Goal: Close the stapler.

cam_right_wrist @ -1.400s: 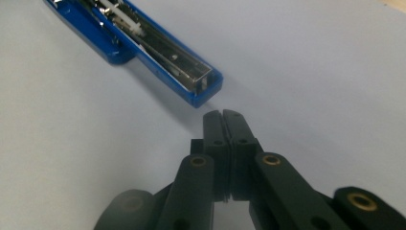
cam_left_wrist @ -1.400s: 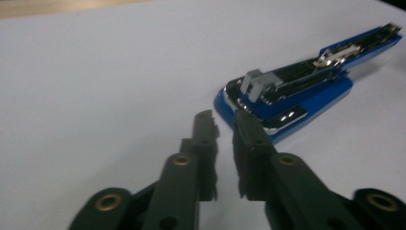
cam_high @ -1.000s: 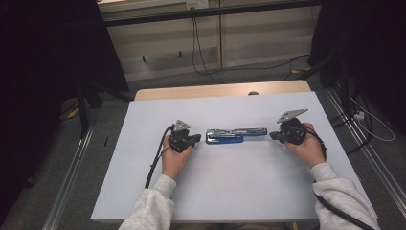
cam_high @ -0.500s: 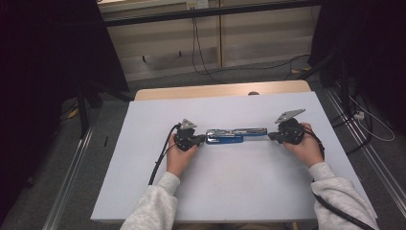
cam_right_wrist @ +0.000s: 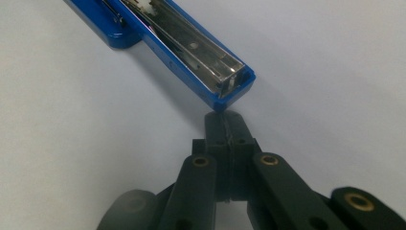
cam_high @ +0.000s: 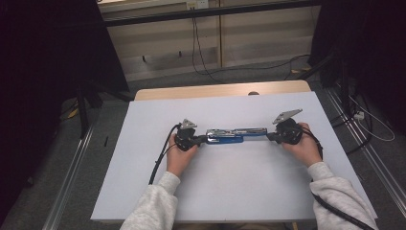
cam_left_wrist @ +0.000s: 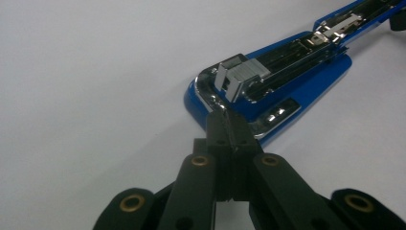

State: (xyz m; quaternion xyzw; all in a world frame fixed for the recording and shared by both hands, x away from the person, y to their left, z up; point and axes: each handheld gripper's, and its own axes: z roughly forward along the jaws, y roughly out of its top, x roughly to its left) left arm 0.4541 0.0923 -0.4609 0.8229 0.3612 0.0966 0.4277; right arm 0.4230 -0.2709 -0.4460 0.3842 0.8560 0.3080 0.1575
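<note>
A blue and chrome stapler lies folded out flat in one long line across the middle of the white table top. My left gripper is shut, its tips touching the chrome rim at the stapler's left end, where the staple block shows. In the left gripper view the jaws press together with nothing between them. My right gripper is shut too, its tips right at the blue tip of the stapler's other end. A hand holds each gripper.
A wooden table edge runs behind the white top. Cables trail on the floor beyond it. Metal rails flank the table on both sides. Dark equipment stands at the far left and far right.
Both grippers have moved inward along the table to the stapler's two ends. The stapler has stayed where it was.
</note>
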